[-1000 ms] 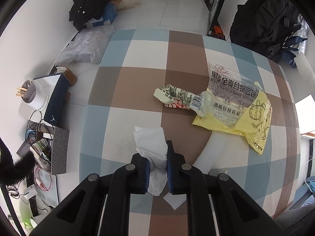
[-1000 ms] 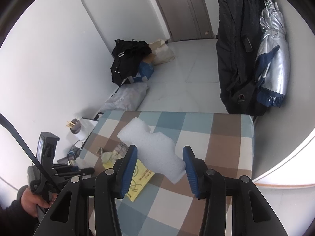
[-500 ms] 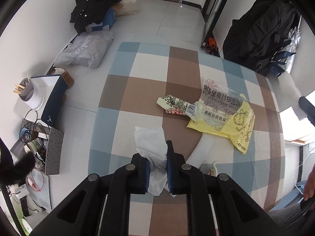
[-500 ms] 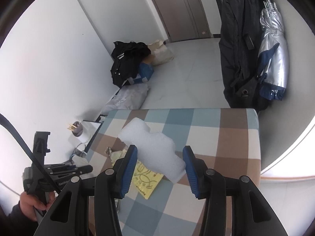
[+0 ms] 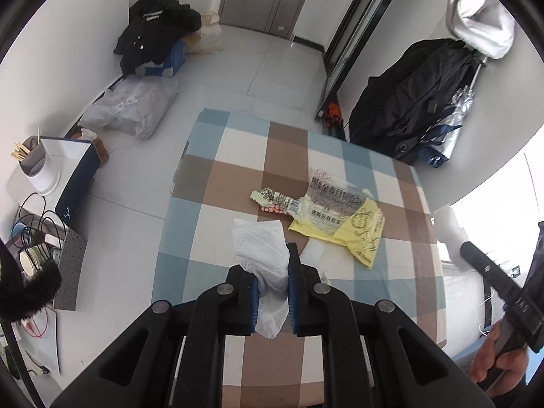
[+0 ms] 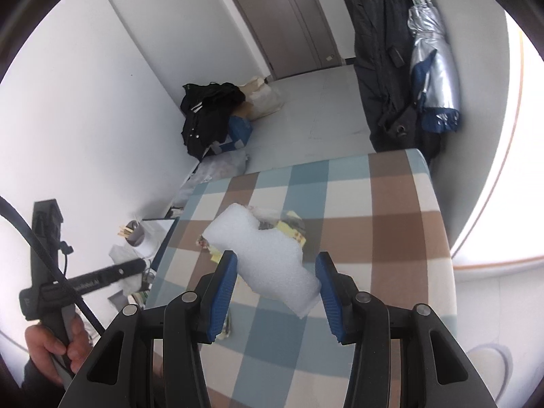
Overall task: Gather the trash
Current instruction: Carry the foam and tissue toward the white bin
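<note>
My left gripper (image 5: 272,272) is shut on a white paper napkin (image 5: 260,244), lifted above the checked table (image 5: 210,187). On the cloth lie a yellow bag (image 5: 363,234), a clear printed bread bag (image 5: 335,197) and a crumpled printed wrapper (image 5: 270,199); a small white scrap (image 5: 312,253) rests beside my fingers. Over the table, my right gripper (image 6: 275,272) is shut on a white foam piece (image 6: 268,255) that spans the blue pads (image 6: 227,272). At the left of the right wrist view a hand (image 6: 51,346) carries the left gripper (image 6: 85,282).
Left of the table, the floor holds a black jacket on a blue box (image 5: 156,34), a filled plastic bag (image 5: 132,108), a white cup with sticks (image 5: 37,166) and cables. Dark coats and a silver umbrella (image 5: 414,95) hang at the right. A door (image 6: 289,17) stands behind.
The left gripper has risen with the napkin and tilted up, so the table looks farther off. The right gripper has moved sideways with the foam still held.
</note>
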Action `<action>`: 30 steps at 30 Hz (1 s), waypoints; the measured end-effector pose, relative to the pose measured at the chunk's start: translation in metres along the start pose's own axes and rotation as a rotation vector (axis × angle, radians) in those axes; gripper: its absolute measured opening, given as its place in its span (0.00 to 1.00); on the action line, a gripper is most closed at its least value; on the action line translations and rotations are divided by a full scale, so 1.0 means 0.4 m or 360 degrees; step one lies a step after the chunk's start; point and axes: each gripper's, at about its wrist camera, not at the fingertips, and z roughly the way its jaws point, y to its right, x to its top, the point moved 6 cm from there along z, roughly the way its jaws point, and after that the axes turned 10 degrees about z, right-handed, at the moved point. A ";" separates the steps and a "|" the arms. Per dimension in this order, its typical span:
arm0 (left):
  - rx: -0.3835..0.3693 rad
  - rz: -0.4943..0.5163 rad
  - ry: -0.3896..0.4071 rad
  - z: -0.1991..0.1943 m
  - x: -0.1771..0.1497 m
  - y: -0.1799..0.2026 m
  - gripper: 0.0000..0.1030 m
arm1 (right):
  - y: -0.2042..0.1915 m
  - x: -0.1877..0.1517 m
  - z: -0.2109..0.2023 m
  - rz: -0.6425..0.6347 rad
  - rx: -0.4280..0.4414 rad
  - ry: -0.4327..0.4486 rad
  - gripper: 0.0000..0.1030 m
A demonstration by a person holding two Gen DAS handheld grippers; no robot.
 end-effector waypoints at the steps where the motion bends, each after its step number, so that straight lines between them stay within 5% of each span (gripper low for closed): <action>1: -0.0004 0.0004 0.0026 -0.011 -0.001 0.003 0.09 | 0.000 -0.008 -0.006 0.0006 -0.0005 0.0004 0.45; 16: -0.0086 0.0162 0.0110 -0.104 -0.028 0.085 0.09 | -0.018 -0.100 -0.184 0.0087 0.0082 0.0158 0.45; 30: -0.0300 0.0364 0.0245 -0.213 -0.003 0.376 0.09 | 0.071 -0.053 -0.477 0.0117 0.0051 0.0449 0.45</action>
